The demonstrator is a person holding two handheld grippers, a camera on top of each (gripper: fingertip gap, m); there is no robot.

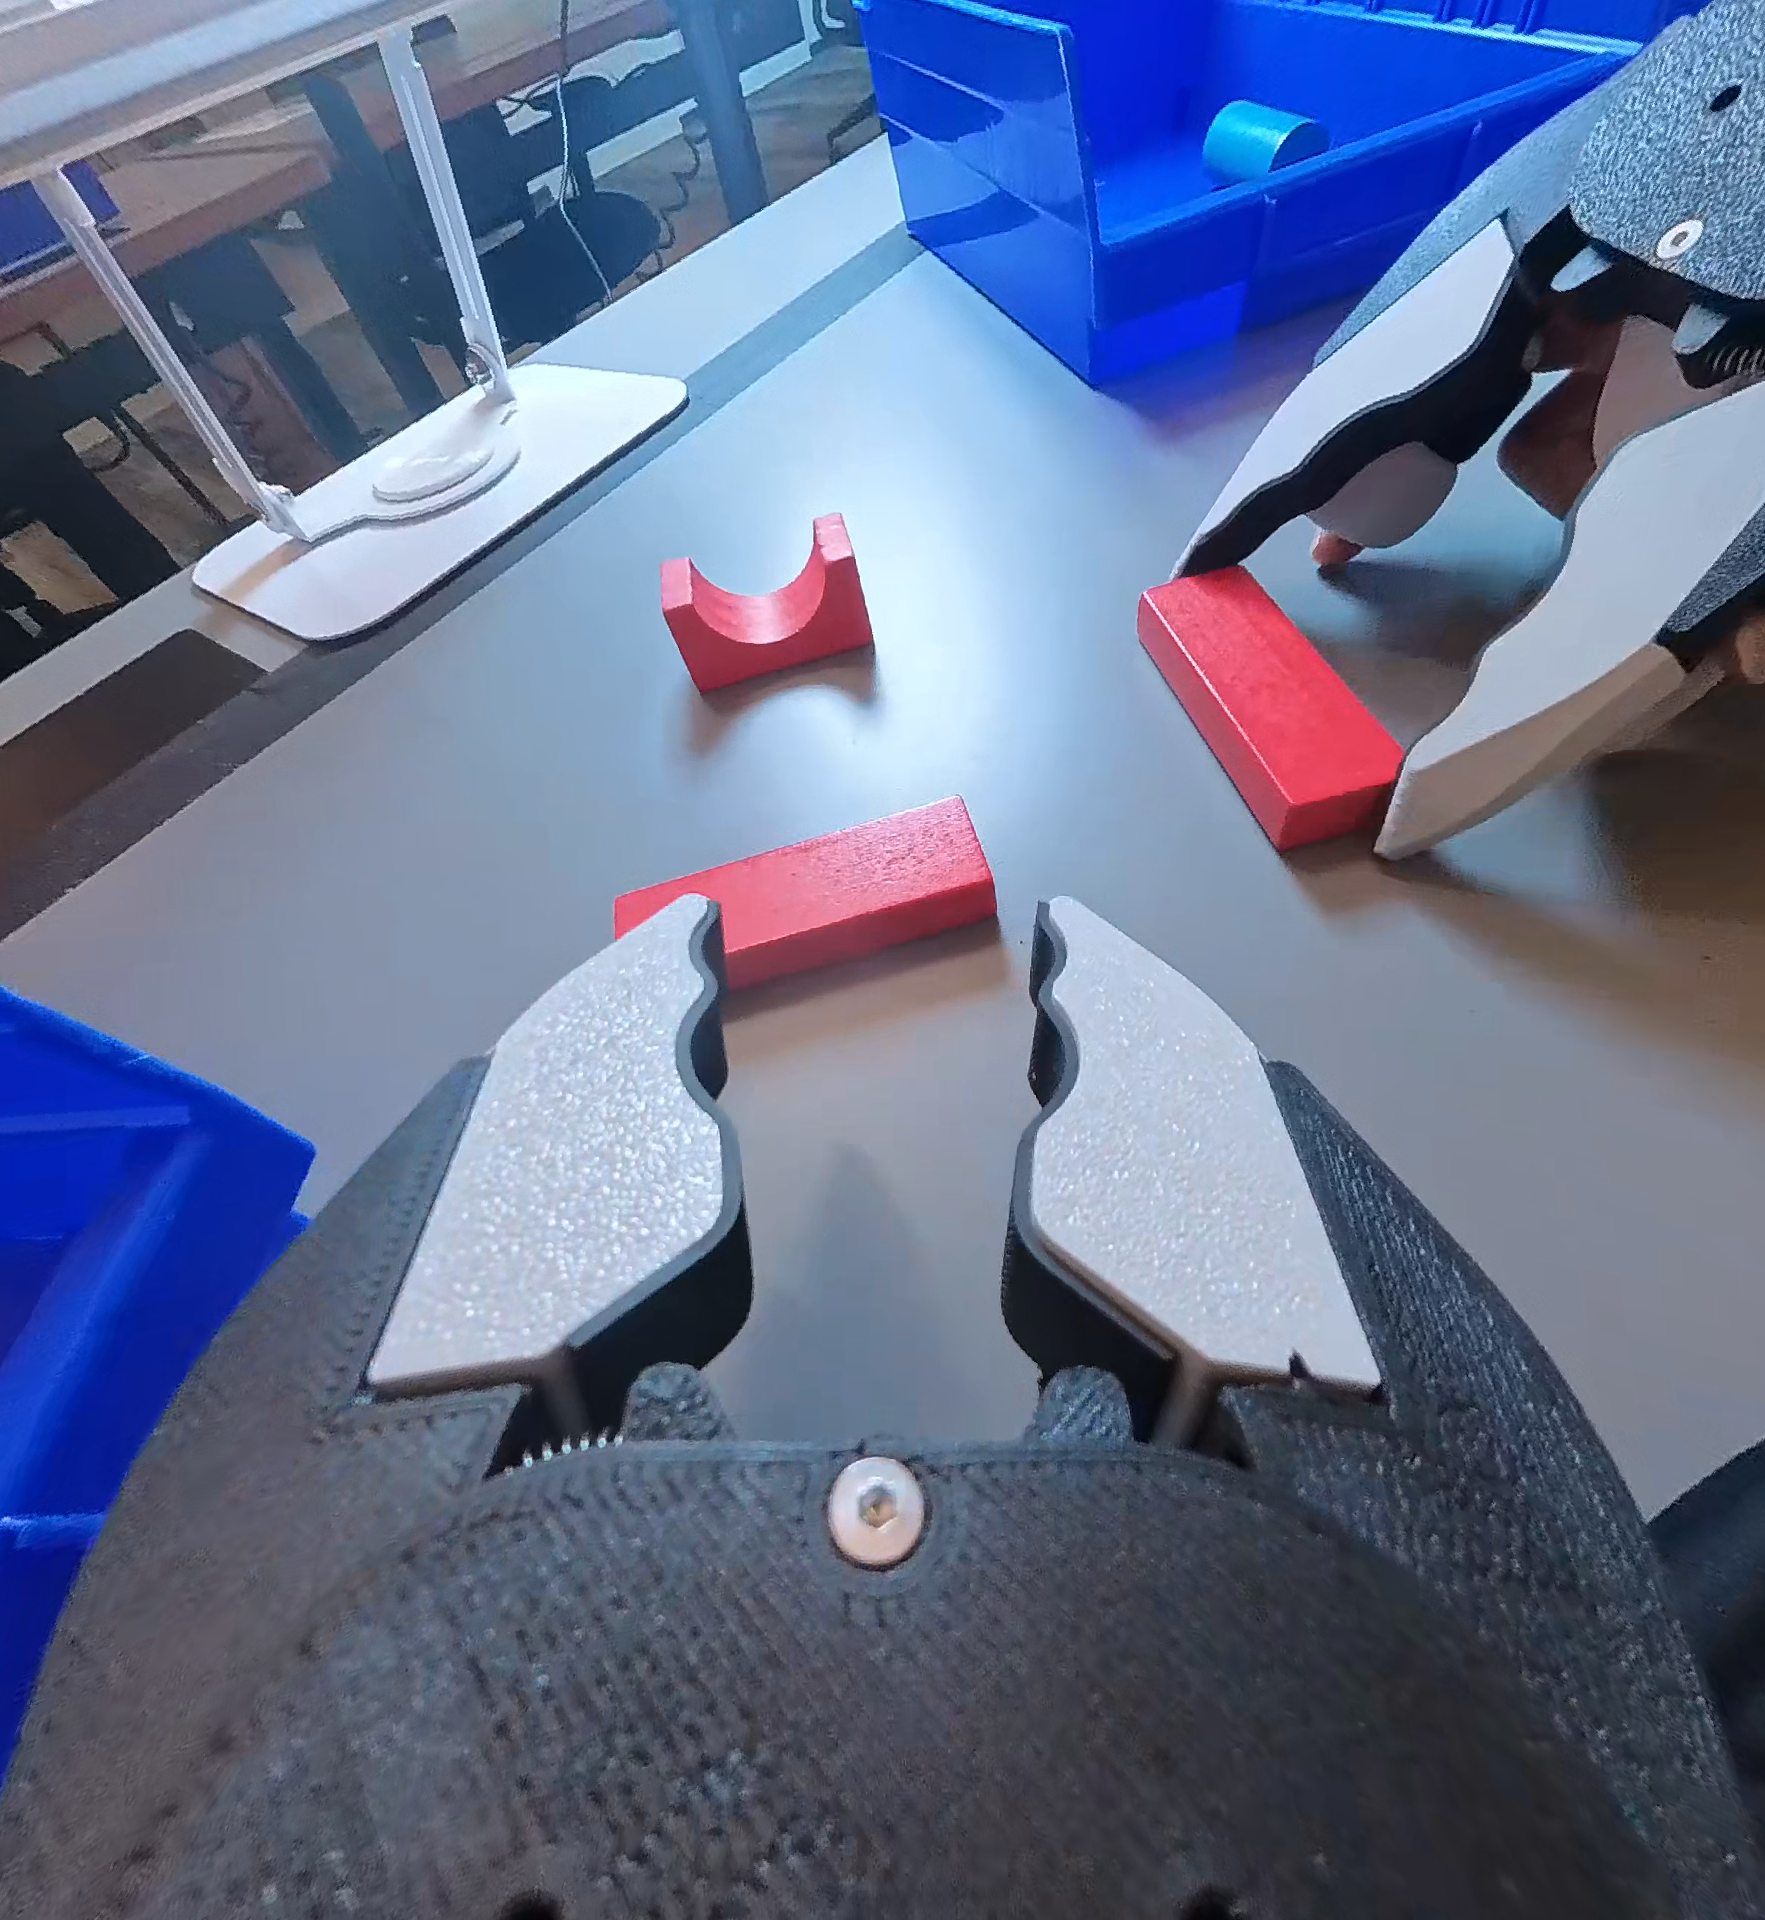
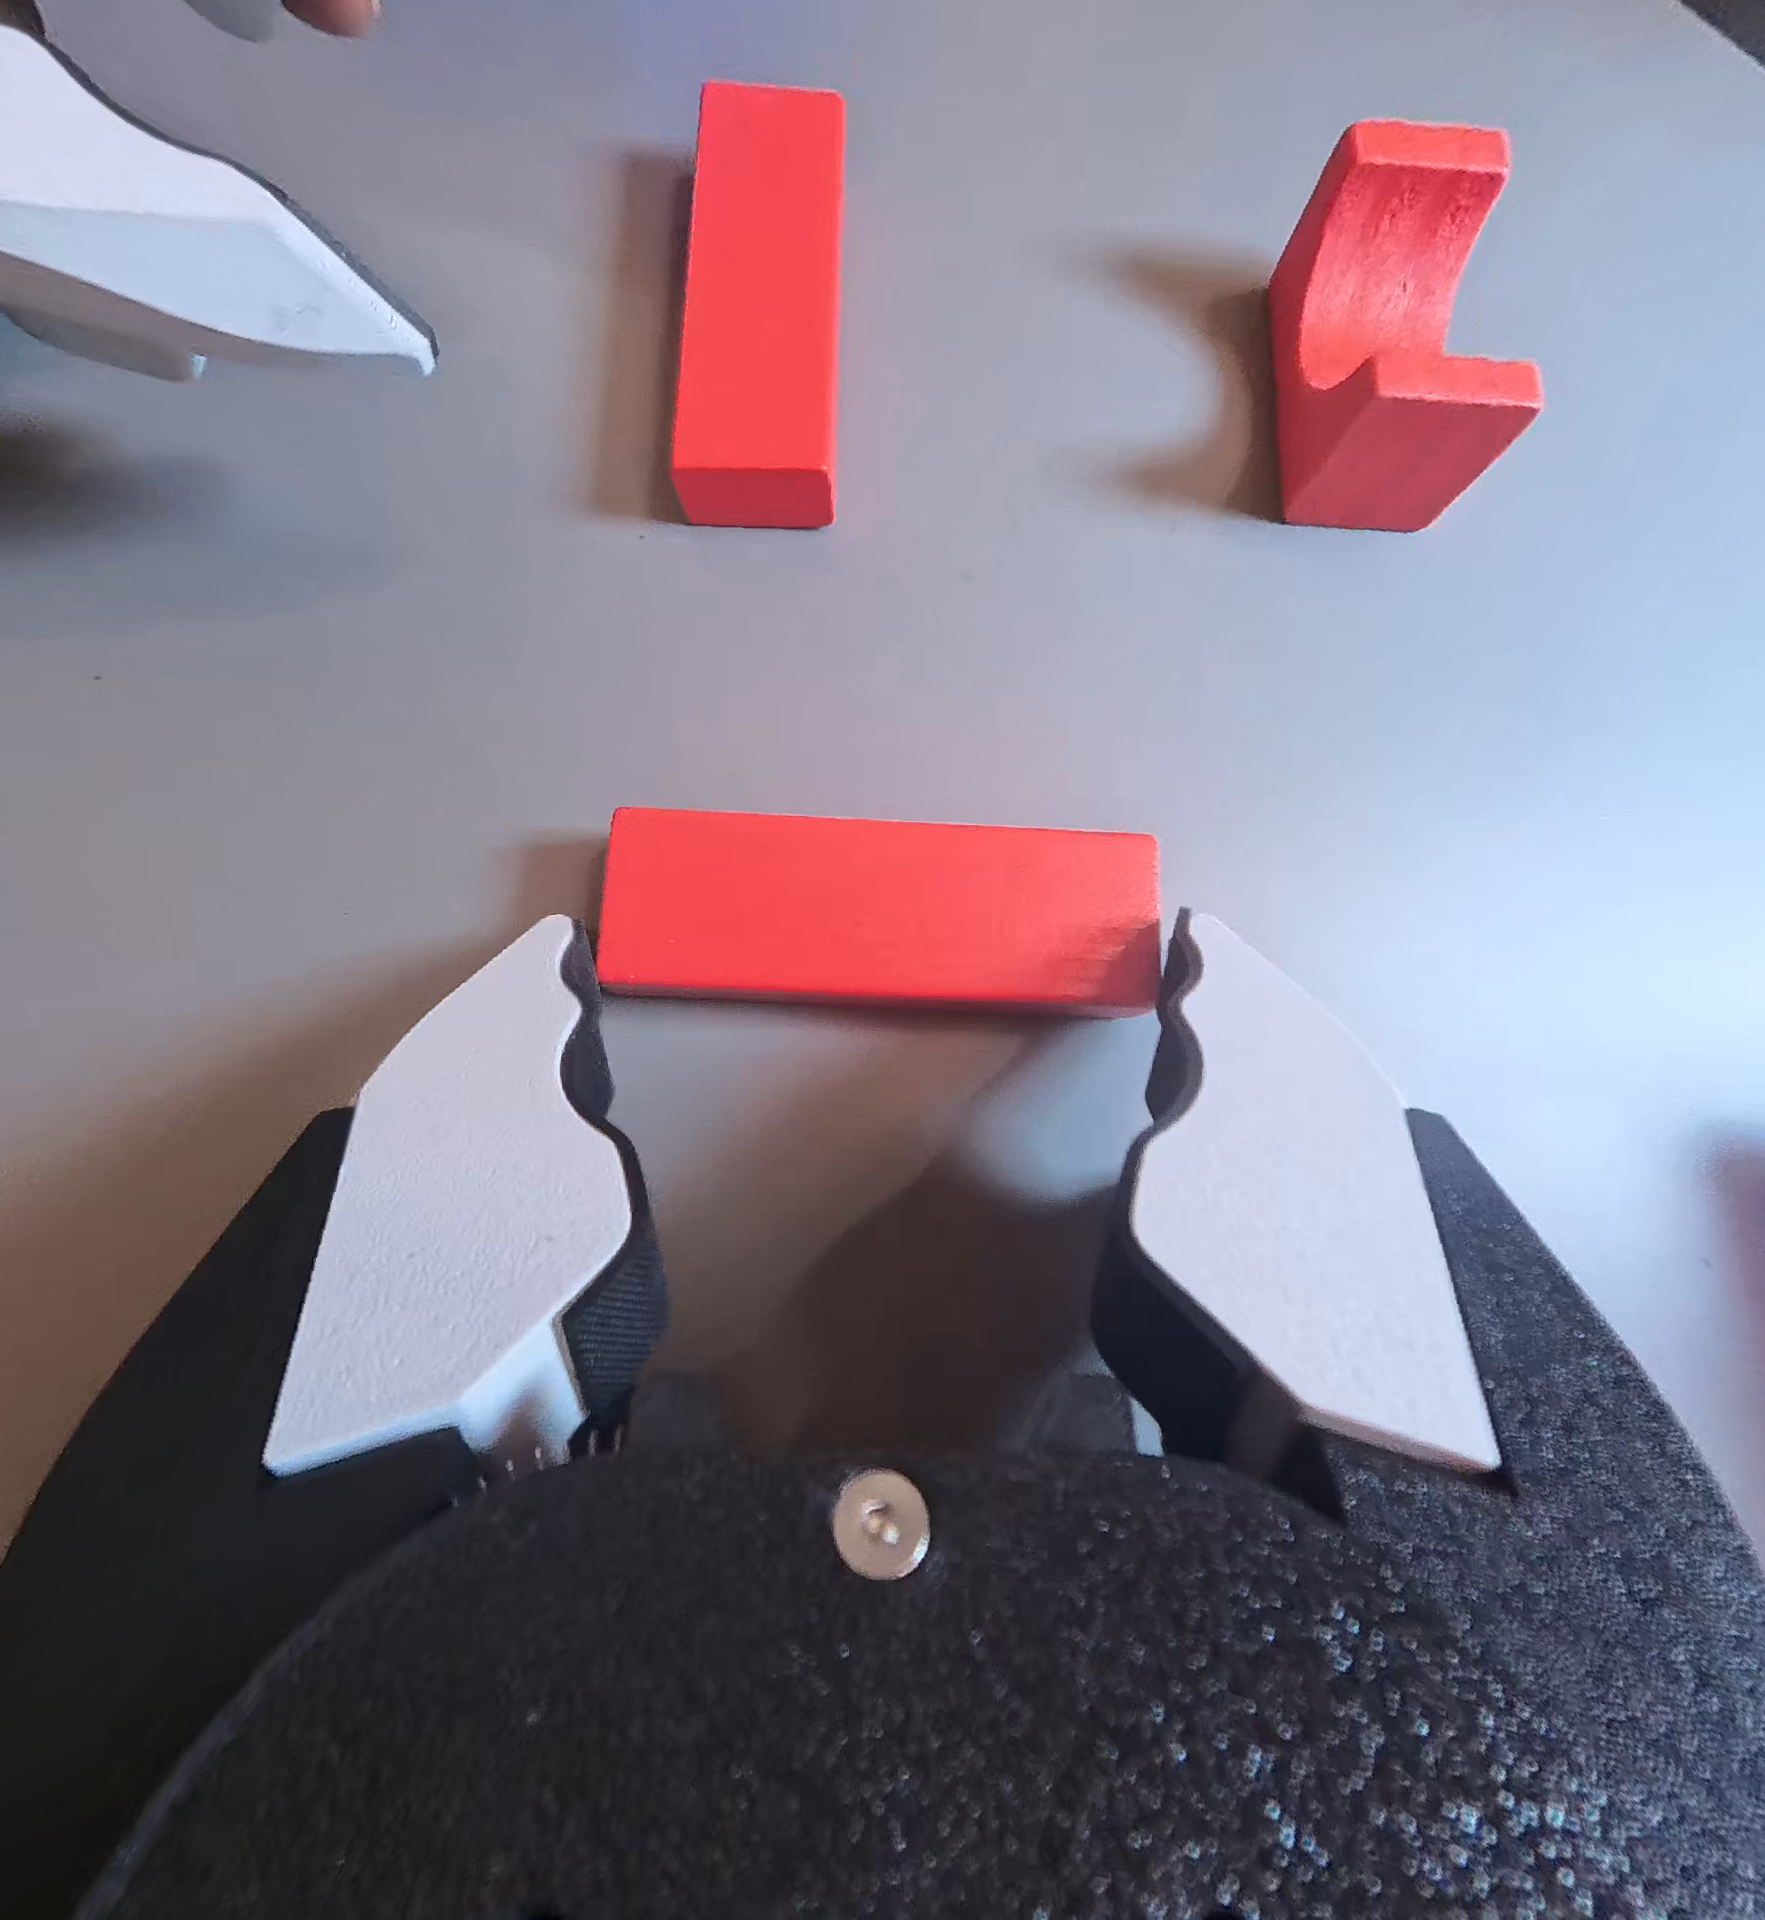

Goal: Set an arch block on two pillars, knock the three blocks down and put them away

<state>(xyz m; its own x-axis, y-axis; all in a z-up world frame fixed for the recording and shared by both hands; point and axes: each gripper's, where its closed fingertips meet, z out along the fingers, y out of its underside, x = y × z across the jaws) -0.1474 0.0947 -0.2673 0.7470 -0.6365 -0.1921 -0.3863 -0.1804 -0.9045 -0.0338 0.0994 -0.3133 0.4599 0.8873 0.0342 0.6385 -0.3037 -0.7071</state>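
Both views bright, even daylight-type light. Sheen glare on the grey table (image 1: 961, 540) mid-surface in the left wrist view; bluish cast near the blue bin (image 1: 1065, 208). Soft short shadows under the red blocks (image 2: 758, 301); the right gripper (image 2: 878, 966) throws a darker wedge shadow between its fingers. Strong fisheye bend at frame edges. Right wrist view soft, smeared at its right edge; housings near the lens blurry.

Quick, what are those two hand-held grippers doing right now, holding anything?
Left hand-held gripper: open, holding nothing.
Right hand-held gripper: open, fingertips at either end of a flat red rectangular wooden block, not clamped.
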